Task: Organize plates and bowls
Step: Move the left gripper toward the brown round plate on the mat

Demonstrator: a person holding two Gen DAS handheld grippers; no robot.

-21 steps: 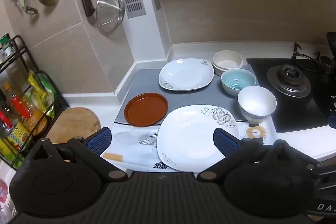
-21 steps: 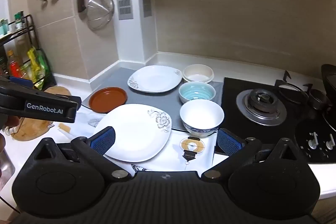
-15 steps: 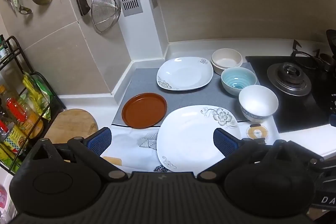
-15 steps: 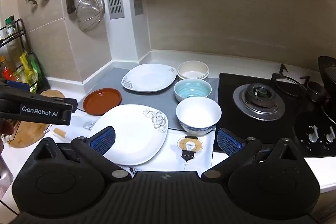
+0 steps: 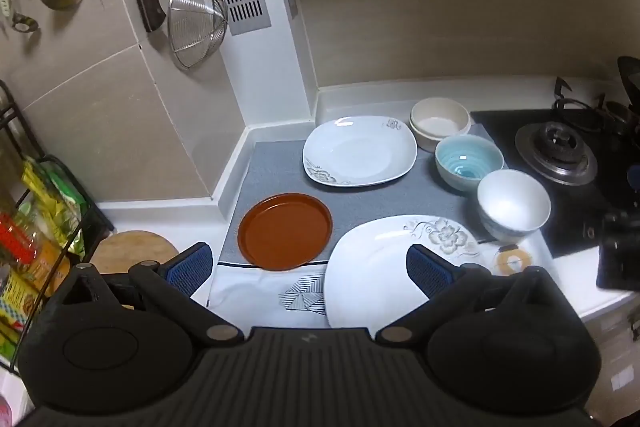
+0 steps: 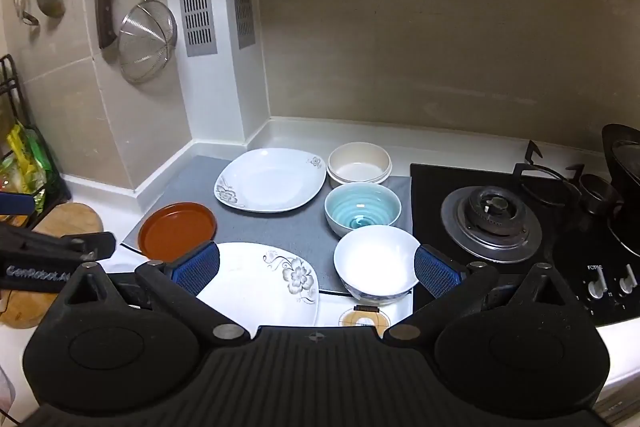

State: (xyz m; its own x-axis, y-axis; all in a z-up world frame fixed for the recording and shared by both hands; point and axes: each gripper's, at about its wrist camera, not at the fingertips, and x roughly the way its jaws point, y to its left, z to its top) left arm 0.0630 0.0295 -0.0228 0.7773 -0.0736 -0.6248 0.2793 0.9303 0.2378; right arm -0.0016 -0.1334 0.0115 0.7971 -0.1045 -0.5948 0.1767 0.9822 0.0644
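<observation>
Beige wall tiles and a white countertop [image 6: 288,135] frame our workspace, with a grey mat [image 5: 276,167] laid beside a black gas hob [image 6: 492,223]. On that mat we see a round reddish-brown plate [image 5: 285,231], a square white plate with a grey flower print at the back [image 5: 358,151], and a second square white floral plate at the front [image 6: 256,283] lying partly on a printed white cloth [image 5: 272,291]. Three bowls run in a line just beside the hob: a cream bowl [image 6: 359,163], a ribbed turquoise bowl [image 6: 362,209] and a white bowl with a blue-patterned foot [image 6: 376,265]. Nothing is stacked yet, so we judge the sorting has barely begun.

Our left gripper [image 5: 308,269] hangs above the front edge with its jaws spread wide and nothing between them; our right gripper [image 6: 316,273] is likewise released and empty, framing the white bowl from above.

We see several risks. Glazed rims are slick, so a pinch on a thin plate edge may slip or tip the plate. The front plate sits on loose cloth, which may drag with it. The bowls stand close together, so a wide jaw lowered around one could knock its neighbour towards the hob. Both grippers work near each other and could collide.
</observation>
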